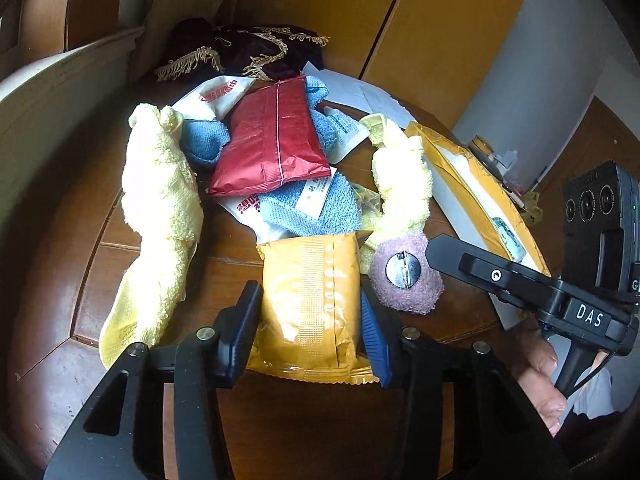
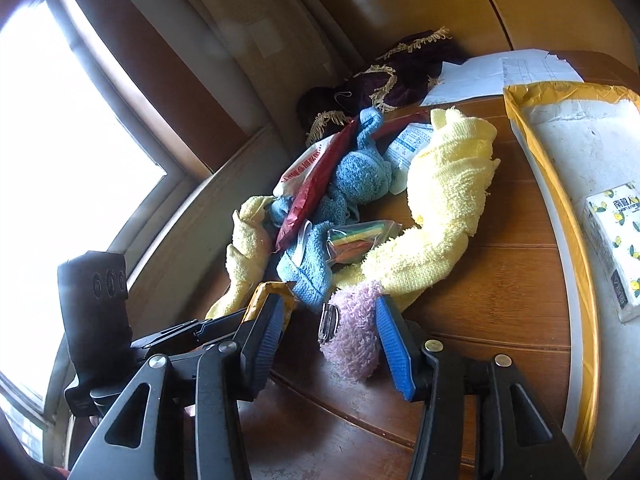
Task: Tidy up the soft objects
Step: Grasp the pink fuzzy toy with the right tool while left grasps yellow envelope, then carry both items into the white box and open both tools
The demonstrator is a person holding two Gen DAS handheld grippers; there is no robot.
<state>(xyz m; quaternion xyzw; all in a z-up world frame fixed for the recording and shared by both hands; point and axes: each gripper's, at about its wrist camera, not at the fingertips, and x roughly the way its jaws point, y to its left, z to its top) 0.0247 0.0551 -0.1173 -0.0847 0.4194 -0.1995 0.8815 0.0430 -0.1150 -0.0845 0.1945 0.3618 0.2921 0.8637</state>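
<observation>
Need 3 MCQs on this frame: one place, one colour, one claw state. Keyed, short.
1. Where is the red foil packet?
A. atop the blue towel
B. inside the cardboard box
C. on the floor

2. What colour is the fluffy ball?
A. green
B. lilac
C. black

3. What is the left claw doing?
A. hanging open over bare wood
B. closed on the yellow packet
C. gripping a towel

Key: 1 A, it lies over the blue cloth in the pile; 2 B, pale purple fuzz around a metal disc; 3 B, both pads press on the packet's sides.
</observation>
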